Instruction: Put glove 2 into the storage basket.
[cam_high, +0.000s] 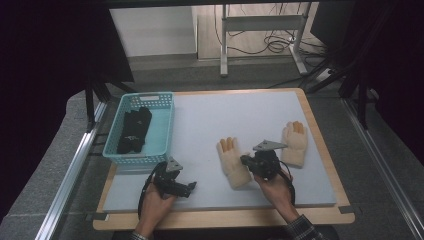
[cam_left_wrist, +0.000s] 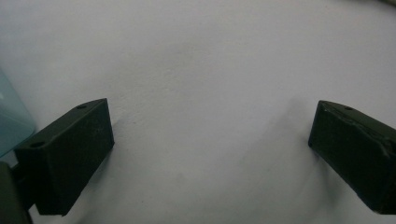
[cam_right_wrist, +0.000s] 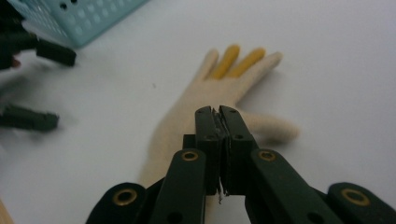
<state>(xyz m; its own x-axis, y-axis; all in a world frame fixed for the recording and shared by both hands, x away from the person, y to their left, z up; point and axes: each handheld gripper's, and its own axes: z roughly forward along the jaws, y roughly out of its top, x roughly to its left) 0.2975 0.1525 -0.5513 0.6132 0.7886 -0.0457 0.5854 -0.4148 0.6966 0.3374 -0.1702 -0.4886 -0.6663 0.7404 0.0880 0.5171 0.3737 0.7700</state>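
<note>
On the grey-topped desk (cam_high: 220, 120), two cream gloves, palms flat, fingers pointing away from the person. Near glove (cam_high: 232, 162) left of the right gripper (cam_high: 246, 160); far glove (cam_high: 295, 142) just beside that gripper on its other side. Fuzzy knit, pale cream, two middle fingers tipped in orange-yellow on each. Seen from the right gripper view: near glove (cam_right_wrist: 210, 98) lying straight ahead beneath the jaws, thumb out to the side, yellow fingers farthest off. Right gripper (cam_right_wrist: 219, 112) jaws clenched together, nothing between them, hovering over the glove's palm; contact with the cloth hard to tell. Left gripper (cam_high: 191, 187) near the desk's front edge, held low, jaws released and wide apart over bare grey surface (cam_left_wrist: 205, 70). At the desk's left rear, a turquoise basket (cam_high: 165, 125) holding dark gloves (cam_high: 135, 130). Basket corner (cam_left_wrist: 11, 126) visible beside the left gripper's jaw.
</note>
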